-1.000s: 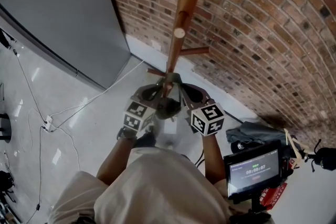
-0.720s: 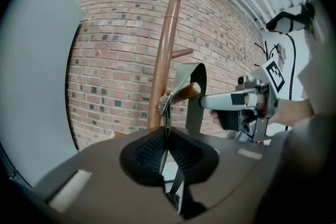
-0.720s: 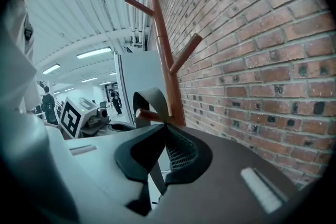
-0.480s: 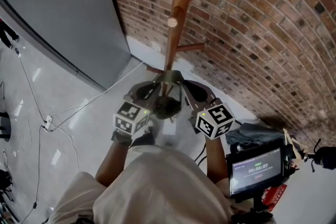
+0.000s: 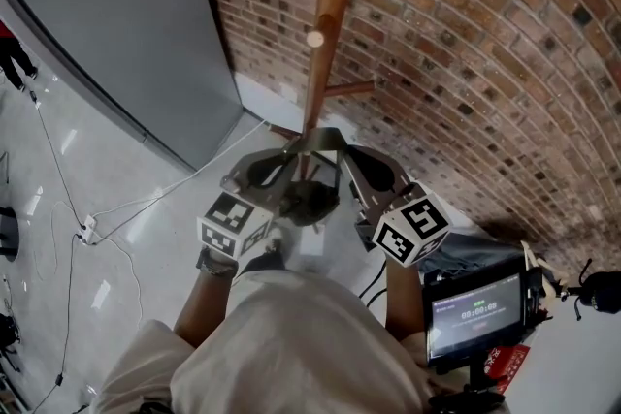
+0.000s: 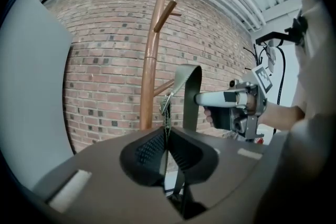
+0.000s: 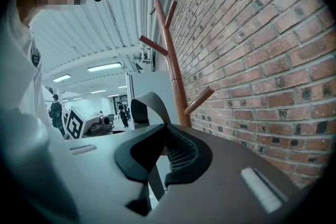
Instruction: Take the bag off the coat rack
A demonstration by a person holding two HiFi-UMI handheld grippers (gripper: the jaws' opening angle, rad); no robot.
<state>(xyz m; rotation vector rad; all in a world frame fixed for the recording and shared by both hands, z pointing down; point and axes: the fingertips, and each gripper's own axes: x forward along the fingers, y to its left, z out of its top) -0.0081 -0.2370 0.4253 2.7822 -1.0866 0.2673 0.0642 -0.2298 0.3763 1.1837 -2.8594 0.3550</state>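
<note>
The wooden coat rack (image 5: 330, 15) stands against the brick wall, its pegs bare. A dark bag (image 5: 309, 204) hangs in front of the pole from its grey strap (image 5: 315, 143), which arches between my two grippers. My left gripper (image 5: 277, 172) is shut on the strap's left end; the left gripper view shows the jaws (image 6: 167, 139) pinched on the thin strap hardware with the strap (image 6: 186, 86) rising to the right of the rack (image 6: 149, 60). My right gripper (image 5: 357, 168) is shut on the other end; its view (image 7: 160, 149) has the strap (image 7: 149, 105) looping left of the rack (image 7: 173, 60).
A grey cabinet (image 5: 116, 24) stands left of the brick wall (image 5: 485, 63). White cables (image 5: 87, 228) cross the glossy floor. A screen on a stand (image 5: 475, 310) and a dark heap of cloth (image 5: 475, 247) lie at the lower right.
Both grippers have drawn back toward the person and moved further apart. The strap now spans wider between them, and the bag has come with it, away from the pole.
</note>
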